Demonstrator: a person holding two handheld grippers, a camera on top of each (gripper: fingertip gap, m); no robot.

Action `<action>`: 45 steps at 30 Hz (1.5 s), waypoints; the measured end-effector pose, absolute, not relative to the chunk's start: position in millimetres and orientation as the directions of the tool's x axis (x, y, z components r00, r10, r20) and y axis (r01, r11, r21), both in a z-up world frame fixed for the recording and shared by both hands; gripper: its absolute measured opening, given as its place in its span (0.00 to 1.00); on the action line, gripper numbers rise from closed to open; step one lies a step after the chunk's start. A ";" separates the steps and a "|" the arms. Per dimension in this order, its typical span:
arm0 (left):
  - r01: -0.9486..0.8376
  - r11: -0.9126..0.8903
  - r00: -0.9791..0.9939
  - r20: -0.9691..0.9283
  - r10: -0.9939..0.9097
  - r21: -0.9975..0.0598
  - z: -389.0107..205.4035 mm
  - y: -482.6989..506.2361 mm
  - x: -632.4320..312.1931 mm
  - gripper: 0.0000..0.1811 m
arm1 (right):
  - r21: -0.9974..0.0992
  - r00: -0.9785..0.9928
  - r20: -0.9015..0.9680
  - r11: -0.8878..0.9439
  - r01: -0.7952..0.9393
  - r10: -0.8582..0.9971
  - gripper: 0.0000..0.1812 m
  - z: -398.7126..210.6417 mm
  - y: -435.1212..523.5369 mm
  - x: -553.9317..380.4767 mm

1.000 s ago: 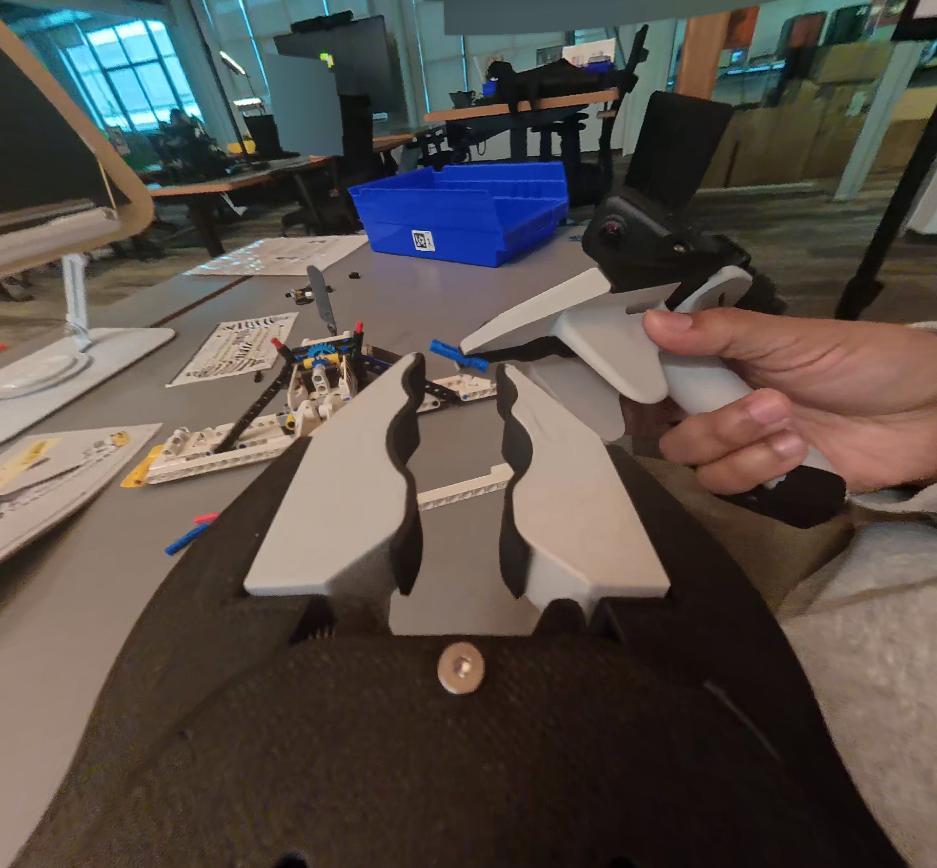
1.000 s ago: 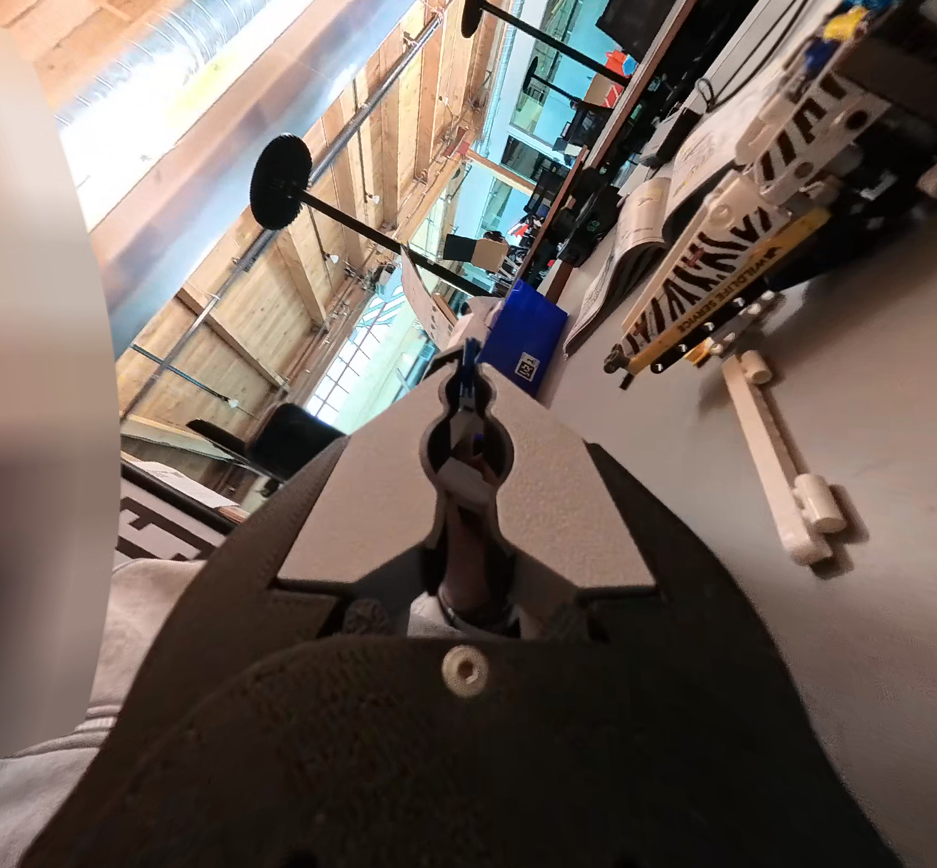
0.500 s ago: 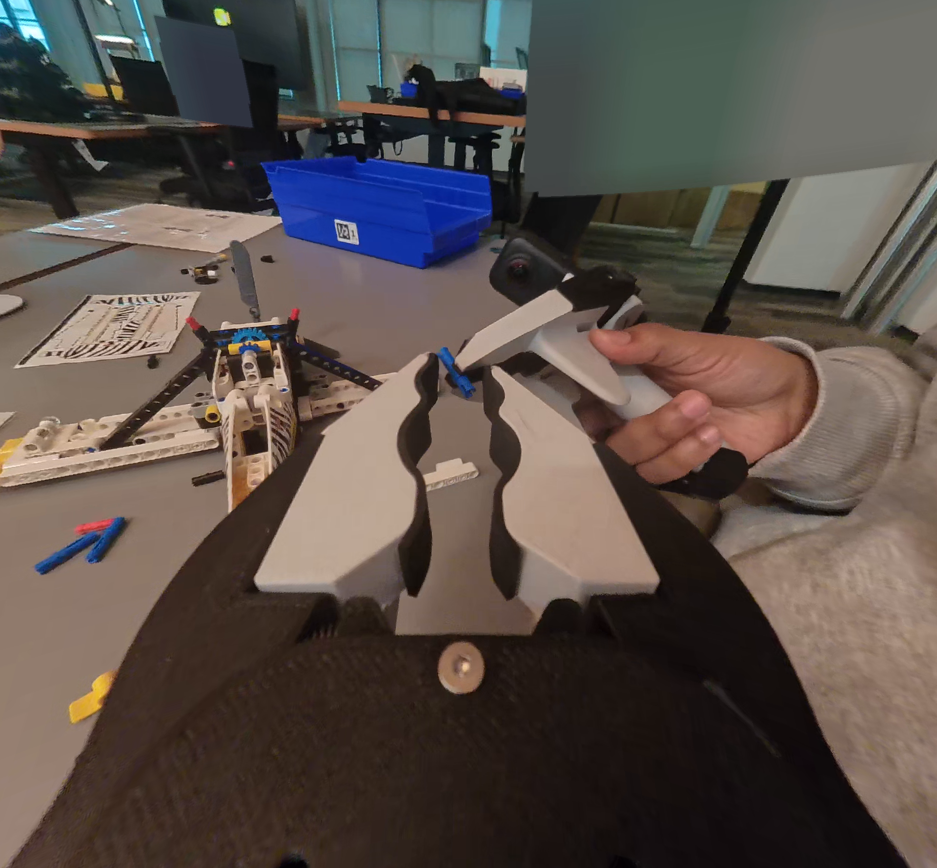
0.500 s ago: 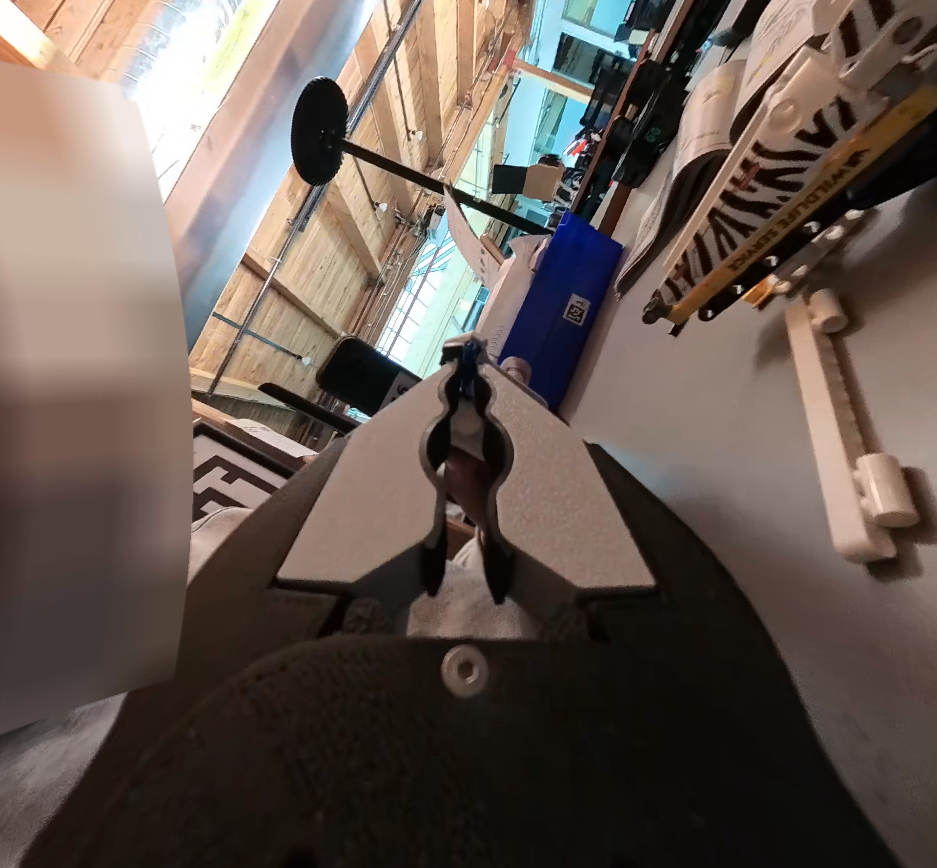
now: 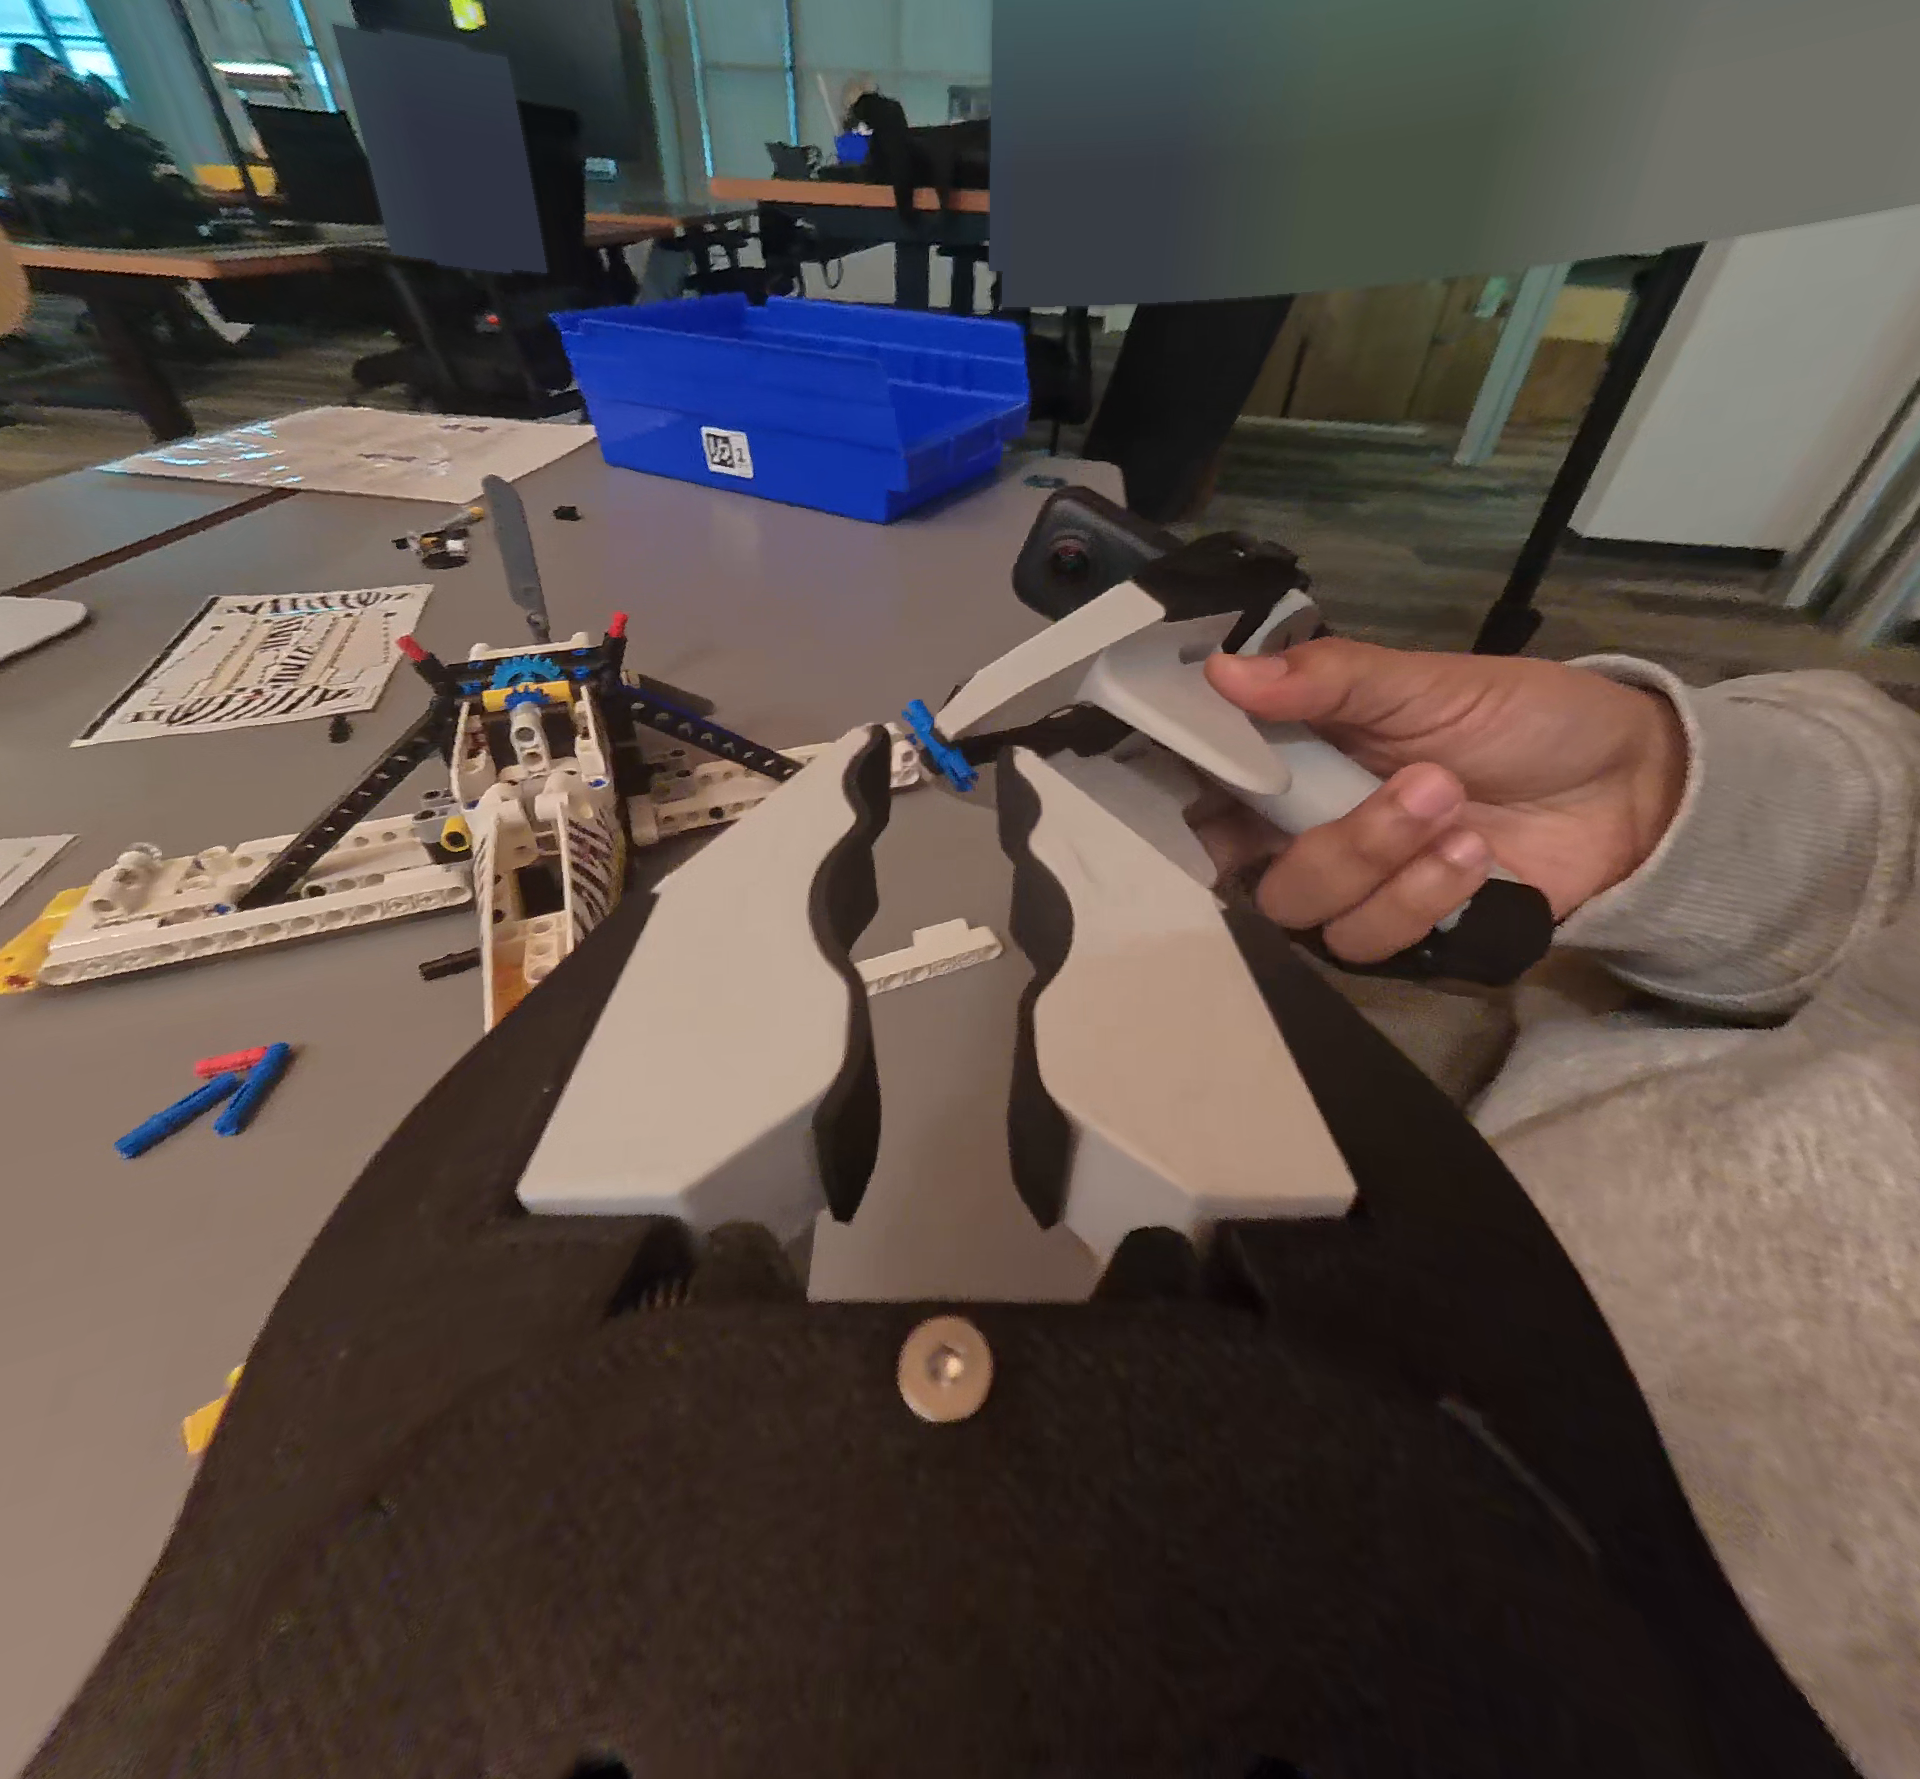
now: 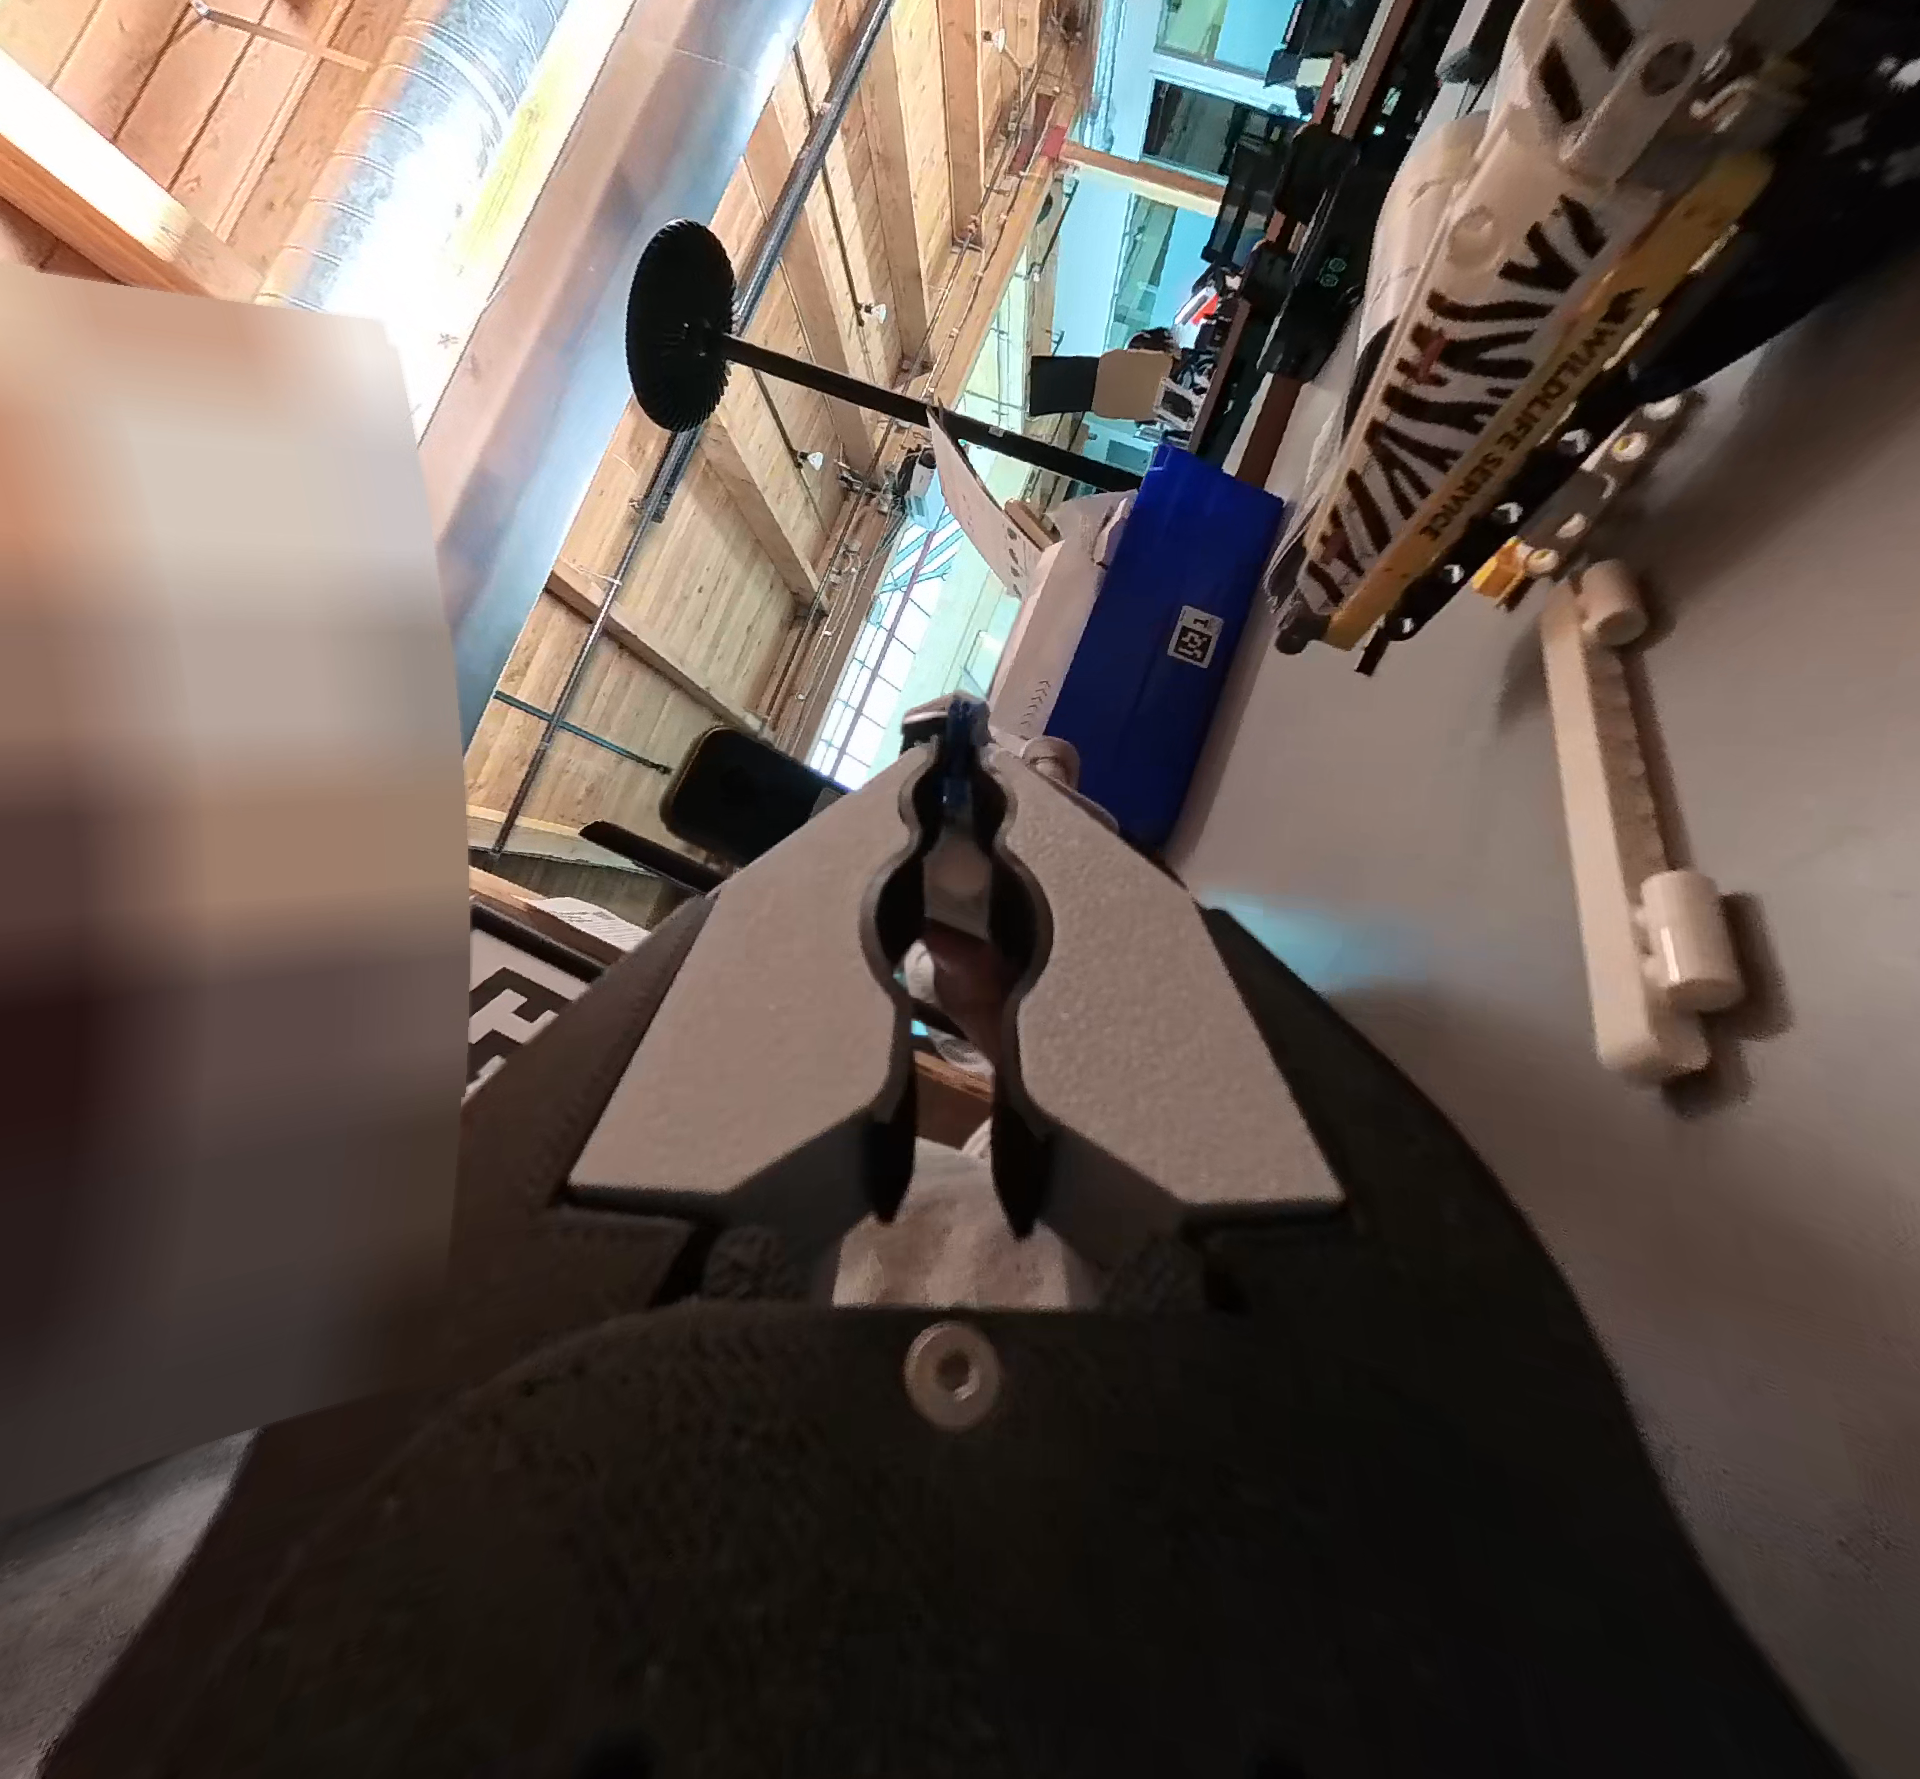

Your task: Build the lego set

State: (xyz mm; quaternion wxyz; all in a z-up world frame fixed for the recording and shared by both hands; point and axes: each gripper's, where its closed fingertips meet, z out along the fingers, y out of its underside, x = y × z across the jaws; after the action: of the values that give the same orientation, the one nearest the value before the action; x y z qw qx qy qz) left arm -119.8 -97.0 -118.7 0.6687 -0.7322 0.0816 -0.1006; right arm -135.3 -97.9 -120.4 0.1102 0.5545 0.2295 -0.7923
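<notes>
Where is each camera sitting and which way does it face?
Left wrist view: sits on the open left tongs, faces across the grey table at the lego model; the right hand and sleeve show.
Right wrist view: sits on the right tongs, rolled sideways, faces table and ceiling.
Shared: blue pin, blue bin, white beam.

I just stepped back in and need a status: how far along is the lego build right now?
Partly done. A white and black model with a blue gear already stands assembled on the table. In hand: the right gripper is shut on a blue pin; the left gripper is open and empty. Left: the white beam and loose blue and red pins still lie unattached.
</notes>
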 end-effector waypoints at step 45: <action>0.464 -0.100 0.830 0.472 -0.298 -0.880 -113.6 -104.5 -156.3 0.00 | -0.856 -0.199 -0.019 0.087 0.509 0.980 0.11 -209.8 -15.6 -81.5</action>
State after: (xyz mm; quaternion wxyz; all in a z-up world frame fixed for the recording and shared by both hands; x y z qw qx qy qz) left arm -156.3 -104.5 -113.6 0.6681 -0.6846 -0.0610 -0.2851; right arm -81.5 -15.6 -209.8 -0.3046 0.5545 0.6713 -0.3860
